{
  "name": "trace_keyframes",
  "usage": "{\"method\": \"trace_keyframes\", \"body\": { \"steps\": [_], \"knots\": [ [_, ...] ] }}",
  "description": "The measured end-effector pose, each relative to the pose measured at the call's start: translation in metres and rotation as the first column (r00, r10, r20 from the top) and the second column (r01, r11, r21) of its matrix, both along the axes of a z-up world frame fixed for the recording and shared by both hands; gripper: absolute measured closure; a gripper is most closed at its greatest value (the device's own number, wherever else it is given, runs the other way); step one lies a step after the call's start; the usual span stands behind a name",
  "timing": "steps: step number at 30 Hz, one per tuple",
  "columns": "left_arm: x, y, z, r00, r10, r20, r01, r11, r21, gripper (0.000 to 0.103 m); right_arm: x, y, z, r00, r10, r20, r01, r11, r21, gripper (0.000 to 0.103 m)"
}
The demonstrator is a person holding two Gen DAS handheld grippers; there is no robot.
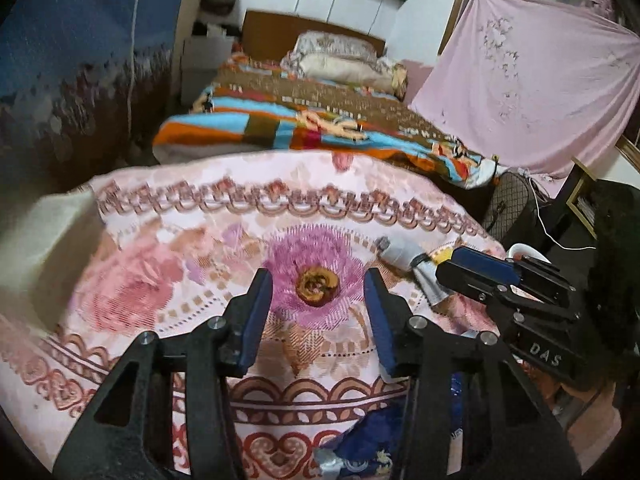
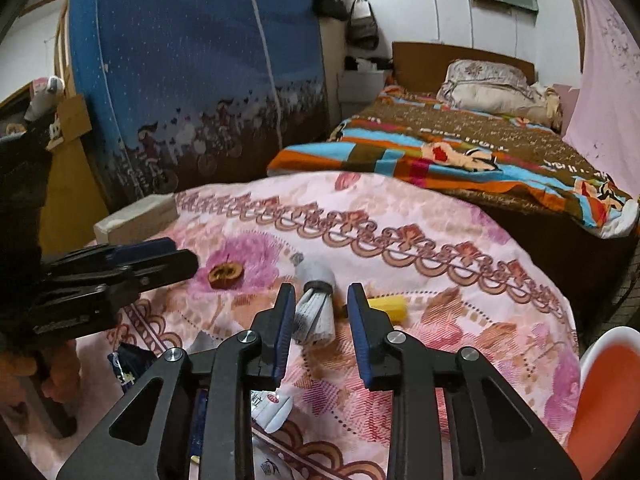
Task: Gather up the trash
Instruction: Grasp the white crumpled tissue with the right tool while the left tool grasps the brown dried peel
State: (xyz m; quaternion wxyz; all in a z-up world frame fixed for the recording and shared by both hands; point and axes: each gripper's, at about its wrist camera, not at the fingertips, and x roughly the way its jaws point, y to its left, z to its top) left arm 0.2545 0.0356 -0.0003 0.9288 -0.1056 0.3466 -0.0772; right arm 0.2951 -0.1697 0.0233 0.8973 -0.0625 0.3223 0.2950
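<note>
Apple core (image 1: 317,289) between open left claw (image 1: 319,304)

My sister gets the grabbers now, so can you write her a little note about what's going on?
Left gripper: open, empty, jaws either side of the brown fruit core on the pink floral cloth.
Right gripper: open, empty, lined up on the grey-and-white crumpled wrapper.
A yellow piece lies just right of the wrapper; more wrappers sit at the near edge.
Done: nothing is gripped yet.
Left: pick up every piece.
</note>
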Motion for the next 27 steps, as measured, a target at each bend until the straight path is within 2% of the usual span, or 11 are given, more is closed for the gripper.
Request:
{"method": "trace_keyframes", "body": {
  "steps": [5, 9, 13, 18, 24, 27],
  "knots": [
    [0.015, 0.003, -0.011, 0.997, 0.005, -0.073, -0.007, 1.0, -0.029, 0.073, 0.001, 0.007, -0.005, 1.0, 0.002, -0.013, -0.002, 0.999, -0.039, 0.078],
    [0.022, -0.001, -0.016, 0.994, 0.007, -0.105, -0.008, 1.0, -0.005, 0.074, 0.003, 0.008, -0.007, 1.0, 0.001, -0.026, -0.002, 0.999, -0.054, 0.078],
    [0.024, -0.007, -0.016, 0.994, 0.014, -0.11, -0.01, 0.999, 0.033, 0.078, 0.006, 0.008, -0.009, 0.999, -0.002, -0.047, -0.001, 0.998, -0.061, 0.078],
    [0.024, -0.01, -0.018, 0.994, 0.009, -0.113, -0.003, 0.998, 0.061, 0.091, 0.009, 0.009, -0.013, 0.997, -0.004, -0.08, -0.001, 0.998, -0.061, 0.089],
    [0.021, -0.013, -0.015, 0.996, 0.005, -0.09, 0.002, 0.997, 0.076, 0.092, 0.006, 0.01, -0.012, 0.998, 0.001, -0.067, -0.005, 0.998, -0.061, 0.094],
    [0.016, -0.014, -0.01, 0.999, 0.01, -0.054, -0.006, 0.997, 0.074, 0.092, 0.002, 0.008, -0.009, 0.999, 0.0, -0.044, -0.002, 0.999, -0.047, 0.095]
  ]
}}
